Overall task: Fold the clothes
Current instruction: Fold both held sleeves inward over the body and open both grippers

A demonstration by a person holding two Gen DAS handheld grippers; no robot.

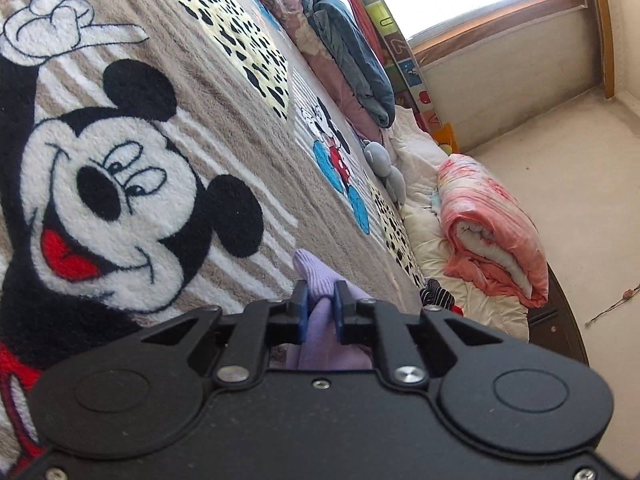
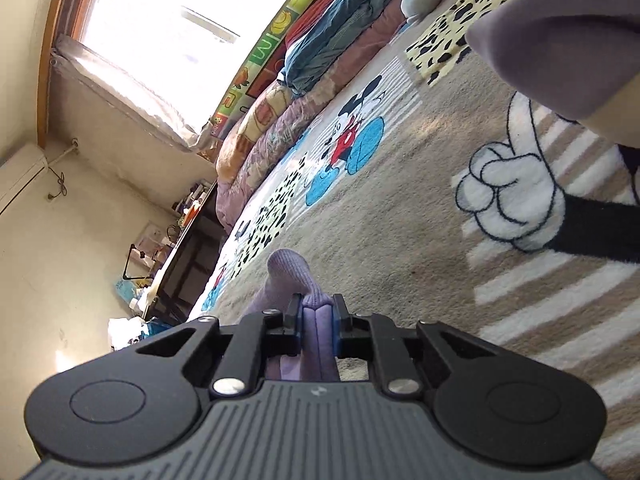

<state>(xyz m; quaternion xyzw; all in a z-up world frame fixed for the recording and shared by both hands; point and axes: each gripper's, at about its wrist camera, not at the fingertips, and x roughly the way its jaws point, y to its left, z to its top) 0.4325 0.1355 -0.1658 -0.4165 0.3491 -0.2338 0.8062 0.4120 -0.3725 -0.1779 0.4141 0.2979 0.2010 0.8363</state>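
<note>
A lilac knit garment [image 1: 316, 276] is pinched between the blue pads of my left gripper [image 1: 320, 307], which is shut on it just above the blanket. My right gripper [image 2: 316, 316] is likewise shut on a folded ribbed edge of the same lilac garment [image 2: 290, 276], held over a fleece blanket with cartoon mouse prints [image 2: 400, 220]. More lilac cloth [image 2: 560, 40] hangs across the upper right of the right wrist view, its far end out of frame. The stretch of garment between the two grippers is hidden below the gripper bodies.
The cartoon blanket [image 1: 224, 128] covers the bed. Along its far side lie a blue garment [image 1: 352, 56], folded quilts [image 2: 256, 136] and a grey plush toy [image 1: 384, 164]. A rolled pink quilt [image 1: 492, 232] sits on a white duvet. A window [image 2: 160, 20] and a dark cabinet [image 2: 192, 264] stand beyond.
</note>
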